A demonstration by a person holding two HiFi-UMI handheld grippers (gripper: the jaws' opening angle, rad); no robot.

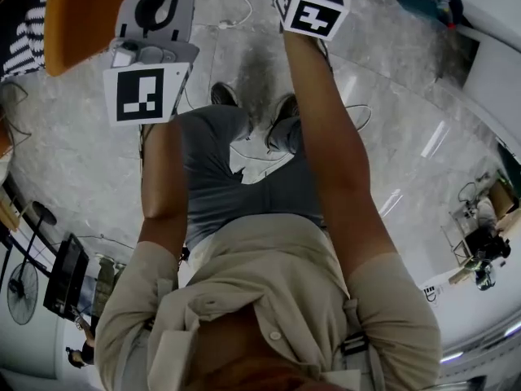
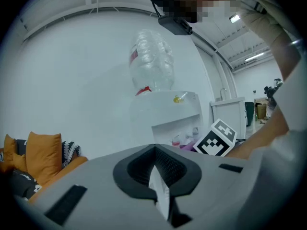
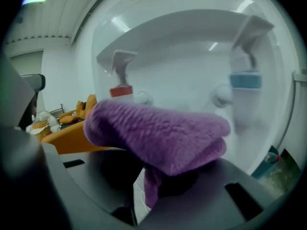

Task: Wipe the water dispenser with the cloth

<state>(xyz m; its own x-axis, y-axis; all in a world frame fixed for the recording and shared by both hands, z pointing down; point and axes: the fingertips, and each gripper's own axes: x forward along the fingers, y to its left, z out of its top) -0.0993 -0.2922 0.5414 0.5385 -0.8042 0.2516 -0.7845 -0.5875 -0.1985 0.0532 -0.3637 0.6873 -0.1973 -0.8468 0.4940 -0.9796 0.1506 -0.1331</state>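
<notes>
The white water dispenser (image 2: 169, 113) with a clear bottle (image 2: 151, 61) on top stands ahead in the left gripper view. In the right gripper view its tap recess (image 3: 192, 56) fills the frame, with a red tap (image 3: 121, 87) and a blue tap (image 3: 245, 80). My right gripper (image 3: 144, 178) is shut on a folded purple cloth (image 3: 158, 133), held close below the taps; whether it touches the dispenser is unclear. My left gripper (image 2: 156, 169) is shut on nothing and stays back, pointing at the dispenser. The head view shows only both marker cubes (image 1: 145, 94) (image 1: 309, 5) at the top.
An orange sofa (image 2: 41, 155) with cushions stands left of the dispenser. A white cabinet (image 2: 229, 113) stands to its right. The head view looks down on my own torso, legs and grey floor (image 1: 407, 137), with a cable (image 1: 236, 6) lying ahead of my shoes.
</notes>
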